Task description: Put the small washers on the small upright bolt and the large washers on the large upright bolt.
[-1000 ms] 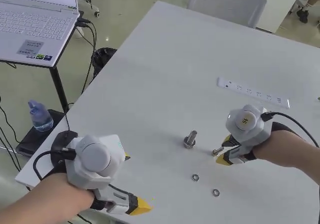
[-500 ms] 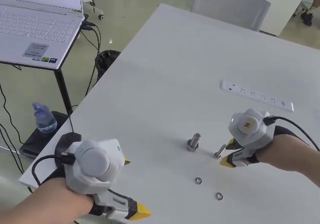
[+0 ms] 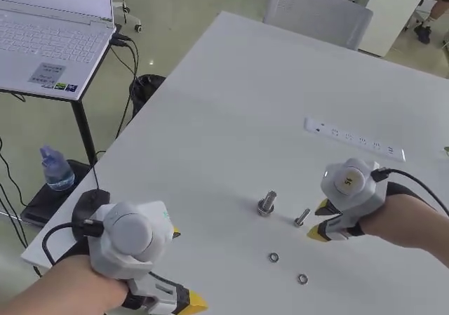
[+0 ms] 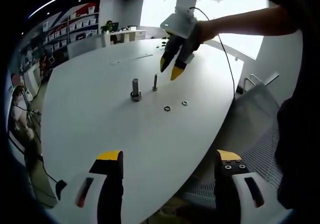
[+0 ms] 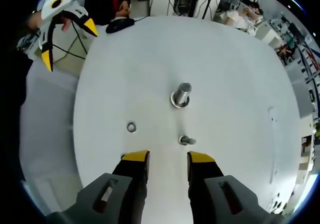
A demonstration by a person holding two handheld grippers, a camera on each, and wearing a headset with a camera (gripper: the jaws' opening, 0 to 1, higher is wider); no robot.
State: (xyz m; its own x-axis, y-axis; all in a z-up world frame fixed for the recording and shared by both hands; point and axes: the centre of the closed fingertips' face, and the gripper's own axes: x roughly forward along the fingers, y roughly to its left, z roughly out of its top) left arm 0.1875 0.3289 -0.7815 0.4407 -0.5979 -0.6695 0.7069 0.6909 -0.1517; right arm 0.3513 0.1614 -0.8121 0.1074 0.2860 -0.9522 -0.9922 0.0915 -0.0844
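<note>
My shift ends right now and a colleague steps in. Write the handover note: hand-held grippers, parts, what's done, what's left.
Left hand-held gripper: open, empty, at the near table edge, away from the parts.
Right hand-held gripper: open, empty, beside the small bolt, not touching it.
Large bolt: upright on the white table, next to the small one.
First washer and second washer: loose and flat, nearer the person.
Done: no washer seen on the small bolt; whether the large bolt's wide base includes one is unclear.
Left: place both loose washers. Their sizes look alike, so check first.
</note>
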